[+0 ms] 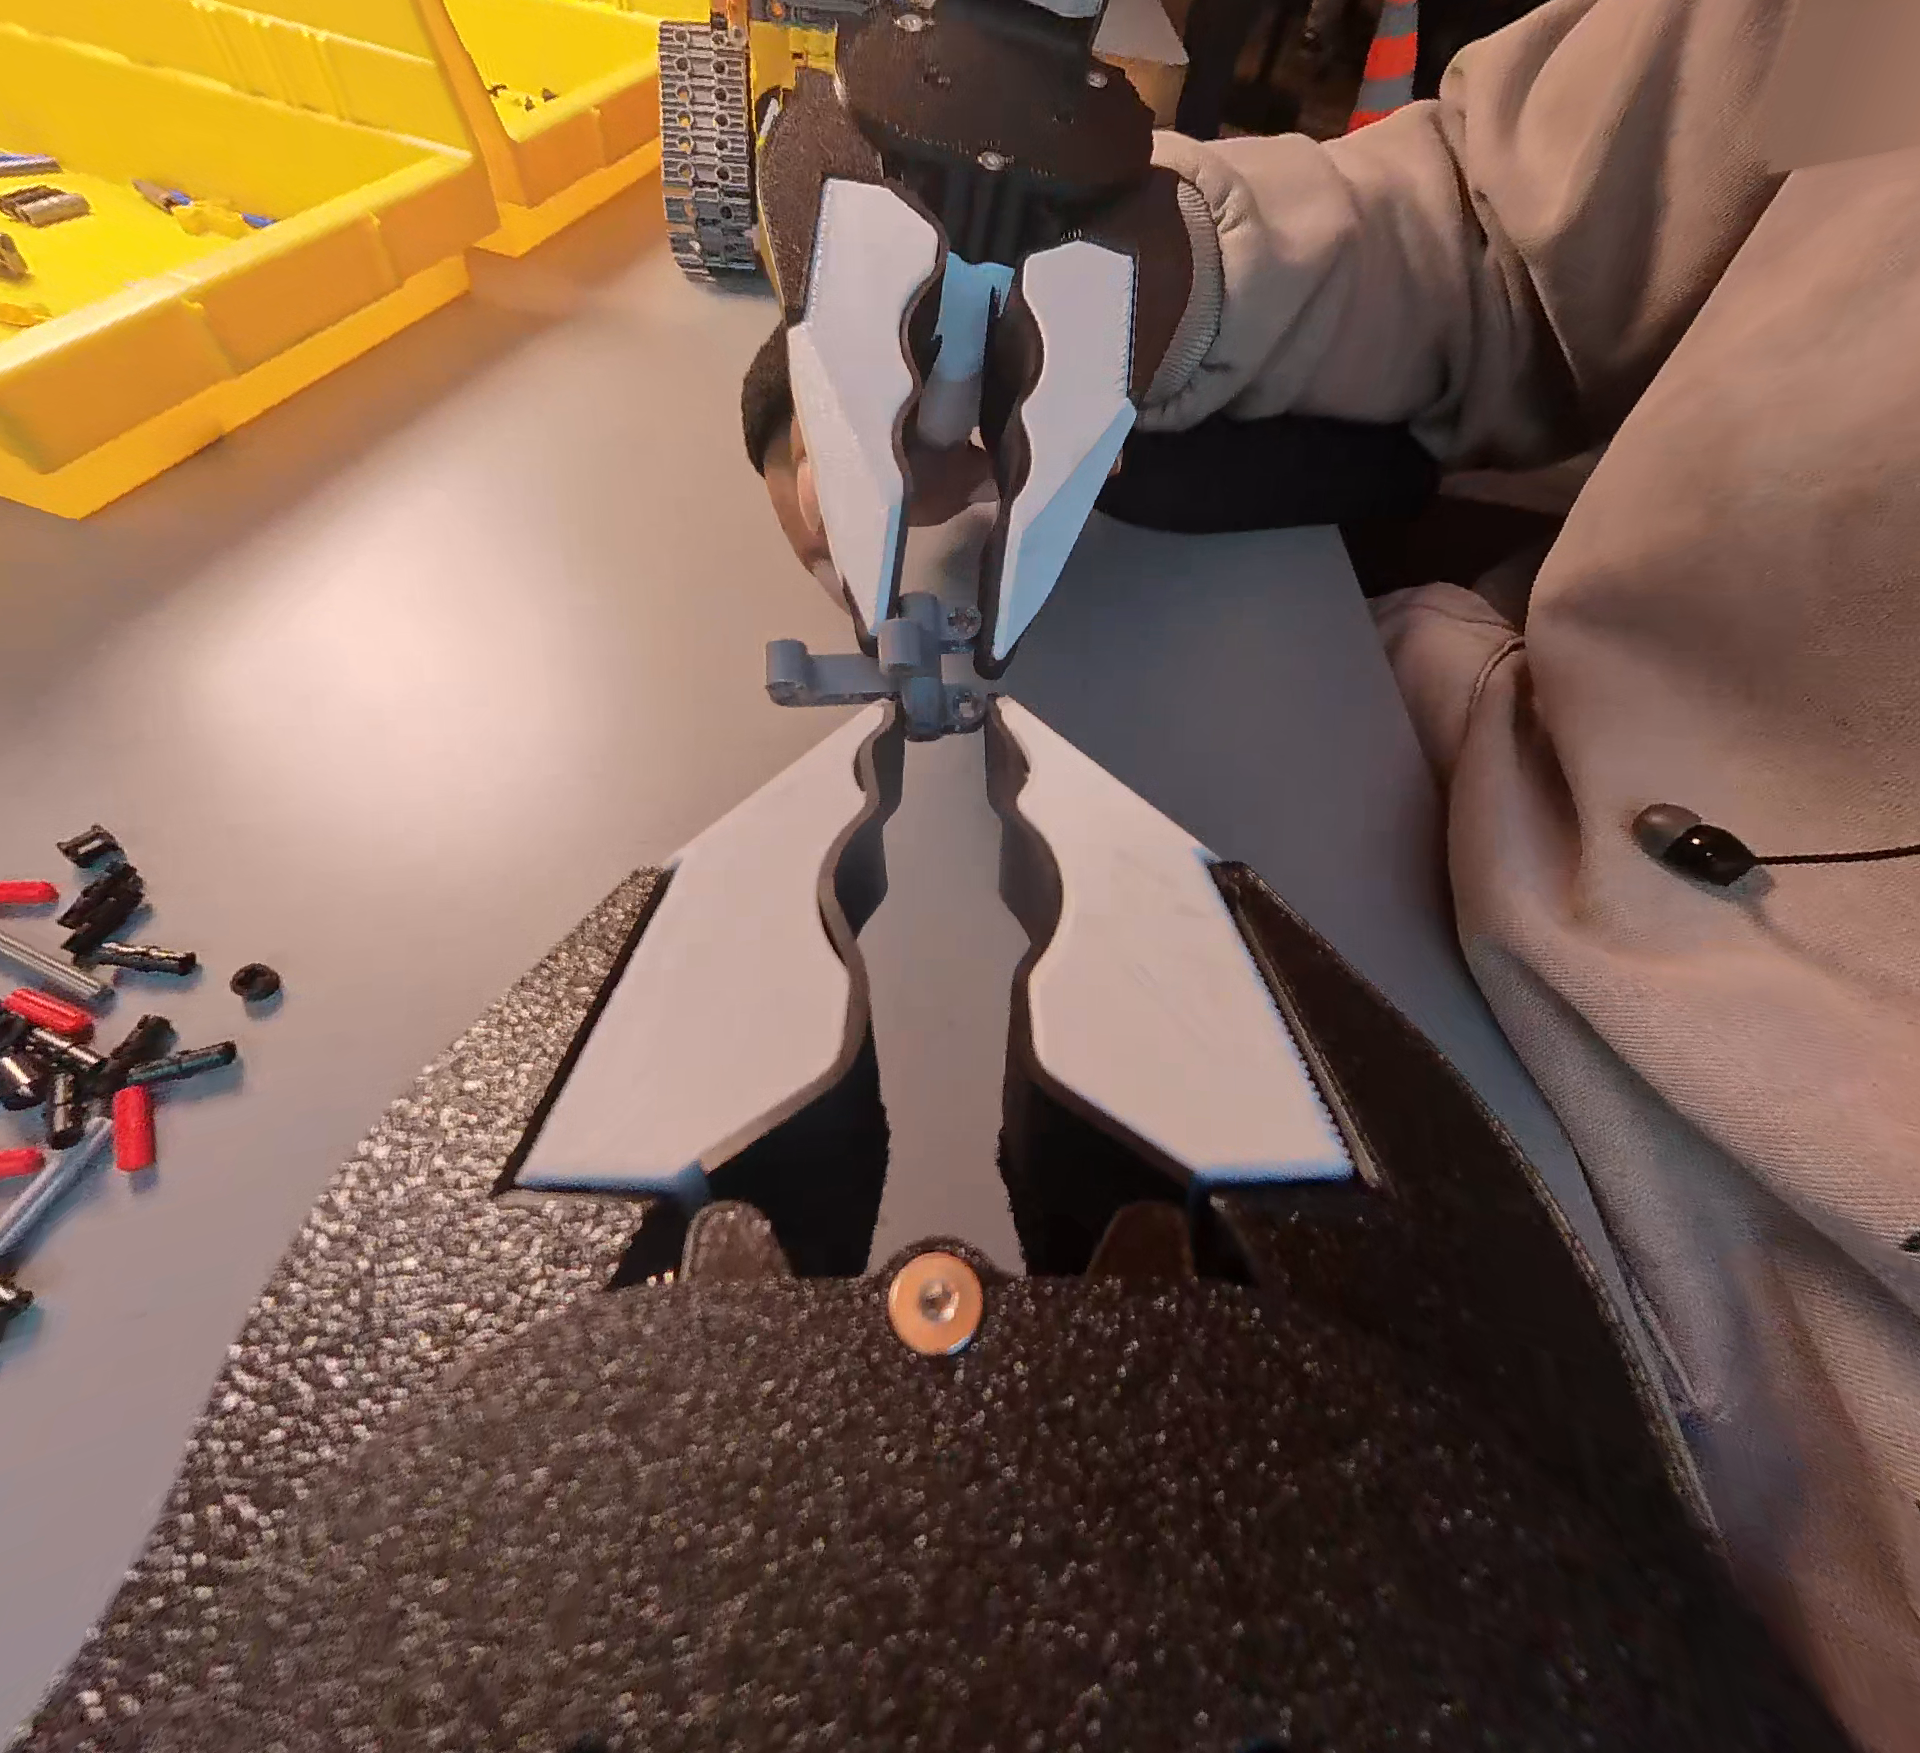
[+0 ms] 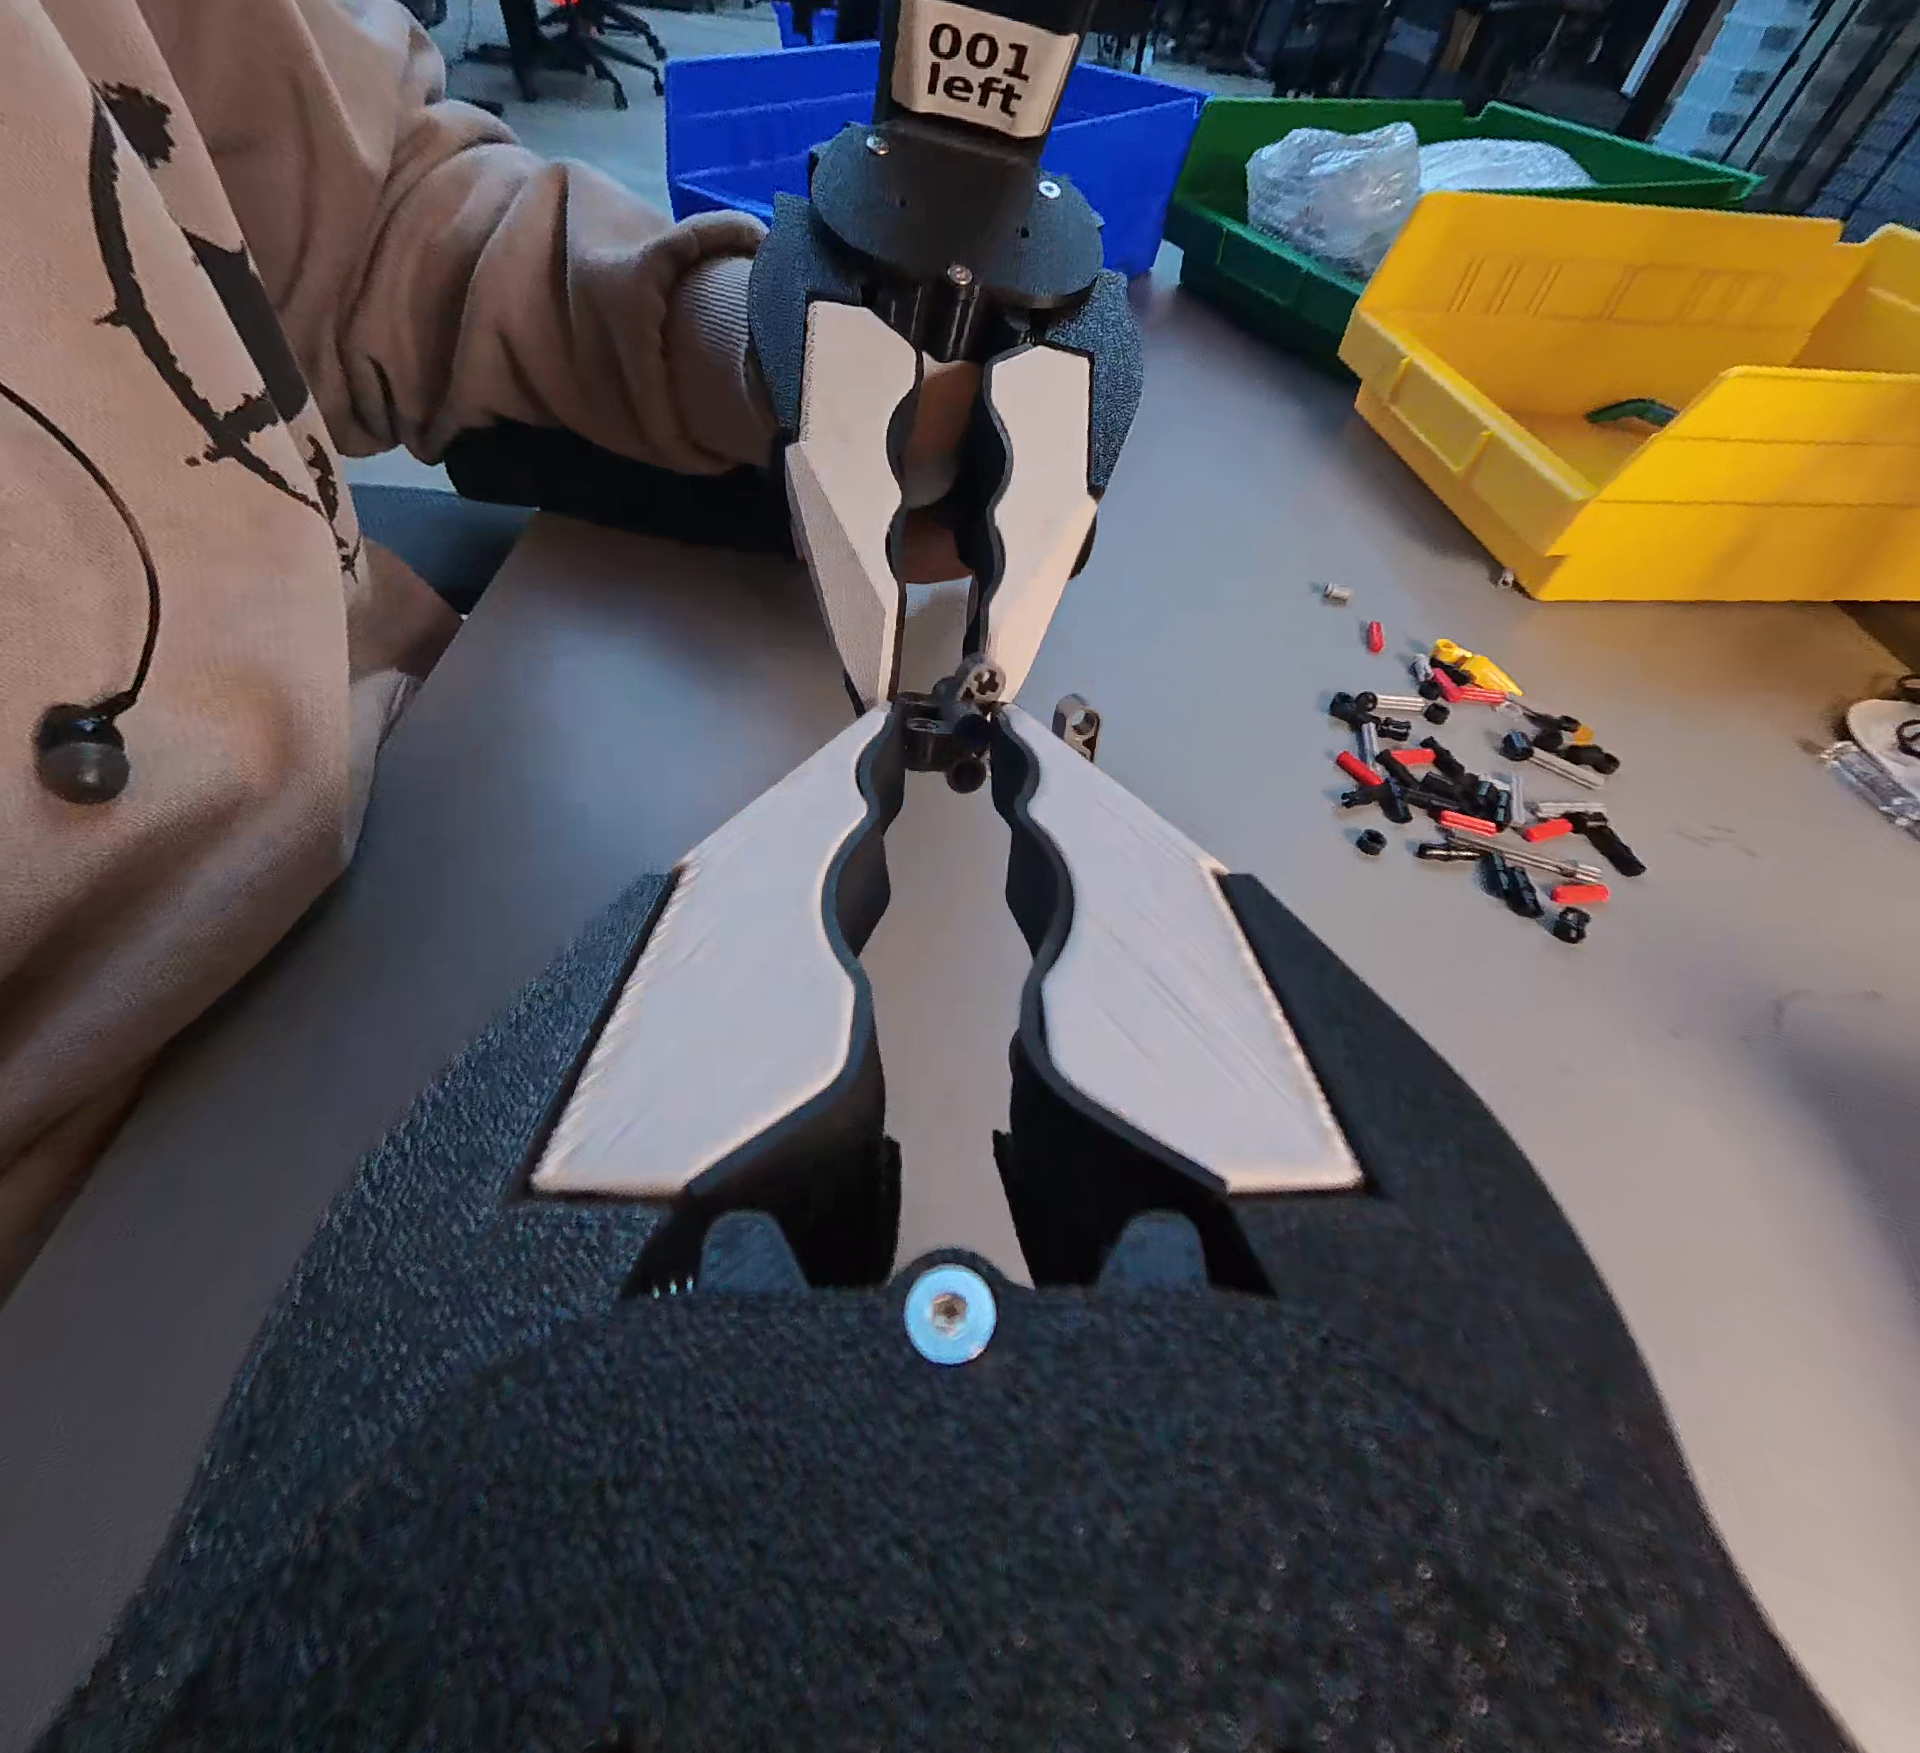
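L tool [image 1: 940, 716] & R tool [image 2: 940, 721] both clamp grey connector assy [image 1: 914, 664]; white ID labels [image 2: 977, 82].

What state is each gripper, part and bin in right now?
left gripper: shut on grey connector piece
right gripper: shut on the same assembly
grey connector piece: held above the table between both grippers
loose pins: scattered on the table
yellow bin: open, upright
tracked model: standing on the table

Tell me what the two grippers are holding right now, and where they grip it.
Both pinch one small grey connector assembly above the table. The left gripper clamps its near end, the right gripper the opposite end; a short arm sticks out sideways, free.
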A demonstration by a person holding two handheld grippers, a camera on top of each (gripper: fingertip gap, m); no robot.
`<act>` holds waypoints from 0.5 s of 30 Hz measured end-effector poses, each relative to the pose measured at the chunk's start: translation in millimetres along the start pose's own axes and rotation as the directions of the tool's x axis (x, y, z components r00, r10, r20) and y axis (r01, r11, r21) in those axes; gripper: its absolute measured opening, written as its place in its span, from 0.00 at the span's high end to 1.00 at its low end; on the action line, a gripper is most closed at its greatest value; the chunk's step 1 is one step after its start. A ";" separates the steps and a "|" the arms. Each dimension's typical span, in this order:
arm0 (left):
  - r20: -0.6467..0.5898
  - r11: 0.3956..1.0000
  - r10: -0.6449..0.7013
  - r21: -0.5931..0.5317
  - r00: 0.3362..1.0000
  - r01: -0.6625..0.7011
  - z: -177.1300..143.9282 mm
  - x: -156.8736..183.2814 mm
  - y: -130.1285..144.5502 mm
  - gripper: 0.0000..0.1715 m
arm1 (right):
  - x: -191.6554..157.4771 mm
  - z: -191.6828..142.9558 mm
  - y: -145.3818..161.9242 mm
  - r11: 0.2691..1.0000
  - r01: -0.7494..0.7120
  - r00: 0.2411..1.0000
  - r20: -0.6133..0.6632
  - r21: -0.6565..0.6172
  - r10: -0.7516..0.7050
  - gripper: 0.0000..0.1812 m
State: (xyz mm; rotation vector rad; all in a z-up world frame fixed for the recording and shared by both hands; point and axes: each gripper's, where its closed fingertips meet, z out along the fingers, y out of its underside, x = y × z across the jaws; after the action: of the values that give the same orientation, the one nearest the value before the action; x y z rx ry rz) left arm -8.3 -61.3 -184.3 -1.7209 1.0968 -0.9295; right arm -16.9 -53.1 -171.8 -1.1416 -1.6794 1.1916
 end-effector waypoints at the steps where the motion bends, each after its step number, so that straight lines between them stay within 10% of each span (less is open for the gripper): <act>1: -0.010 1.000 -0.011 0.006 1.000 0.011 0.0 0.8 -0.5 0.91 | -0.4 -0.4 -0.1 1.000 -0.001 1.000 0.004 -0.001 0.001 0.92; 15: 0.033 0.972 -0.143 0.196 0.989 0.134 -48.1 -25.9 -17.3 1.00 | 39.8 -50.9 -28.8 0.968 -0.118 0.985 -0.094 0.221 0.142 0.93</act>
State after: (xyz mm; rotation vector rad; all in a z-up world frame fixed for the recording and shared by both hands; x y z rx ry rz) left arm -55.2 -46.1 -155.2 -1.6652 0.8350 -1.0408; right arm 11.3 -6.1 -127.0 -1.1732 -1.3741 1.3324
